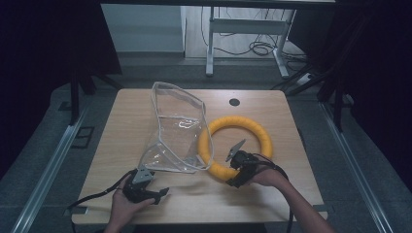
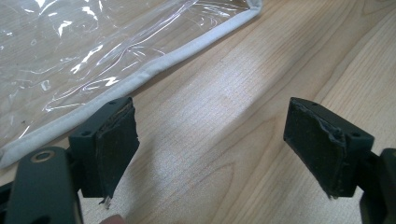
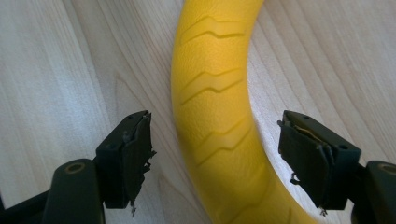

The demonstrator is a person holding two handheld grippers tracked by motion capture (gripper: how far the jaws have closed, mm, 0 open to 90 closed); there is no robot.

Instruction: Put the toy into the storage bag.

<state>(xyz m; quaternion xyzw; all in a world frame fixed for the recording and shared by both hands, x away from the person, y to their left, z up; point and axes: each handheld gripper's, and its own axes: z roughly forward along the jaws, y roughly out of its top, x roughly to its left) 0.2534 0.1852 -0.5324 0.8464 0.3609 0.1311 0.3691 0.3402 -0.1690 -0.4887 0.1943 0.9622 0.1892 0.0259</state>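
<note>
Broadly, the wooden table (image 1: 272, 191) takes the middle of the high view, and on it lie two things: a clear plastic bag (image 1: 177, 131) with pale piping, left of centre, and a yellow ring (image 1: 236, 147) right of centre, its left edge just touching the bag. The bag's long axis runs from the upper middle of the frame down toward the lower left, its mouth seemingly at the lower end. The ring lies flat, so it has no real long axis — its hole faces straight up.

The step in hand looks like the reach: nothing is gripped yet. The right gripper (image 3: 215, 161) straddles the ring's lower rim, jaws spread with the yellow tube between them, not yet touching. The left gripper (image 2: 210, 154) hovers released over bare wood, the bag's piped edge (image 2: 140, 77) just beside its left jaw.

Next — likely — the right jaws close on the rim while the left pinches the piping to hold the bag open.
</note>
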